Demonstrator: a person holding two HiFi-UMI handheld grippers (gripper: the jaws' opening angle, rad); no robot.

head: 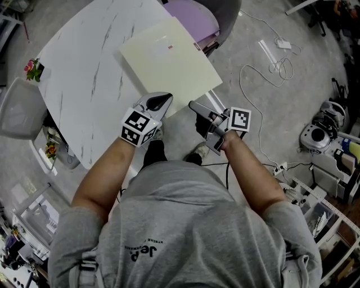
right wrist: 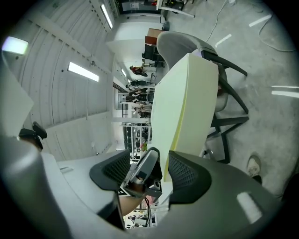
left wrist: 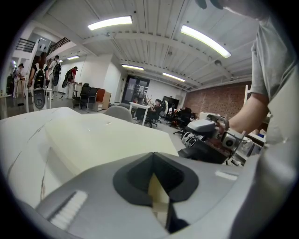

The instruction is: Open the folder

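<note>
i have the folder (head: 171,59) lying flat on the white counter (head: 84,84), one corner pointing back at me and its long sides running away from me and to the left. its near right edge sits about along the counter's rim. the left claw (head: 163,100) is at that near corner, pressed together on a thin cream edge of the folder; its own view shows the pale strip caught between the pads (whether that is the cover alone or the whole thickness i can't tell). the right claw (head: 194,106) hangs just off the same near edge, to the right of the left claw and slightly apart from it. it is rolled on its side with the pads spread and nothing gripped. from its view the folder shows edge-on, with a yellowish seam between the layers running straight away from the gap and lying closer to one pad. that seam is what the next move turns on, as i judge it: the right claw is the free one and has to come in along the folder's plane to catch one leaf without shoving the folder across the counter. left of the folder there is bare counter for a cover to fall open onto. a purple chair (head: 197,17) stands past its far corner, and off its near edge is open floor.
</note>
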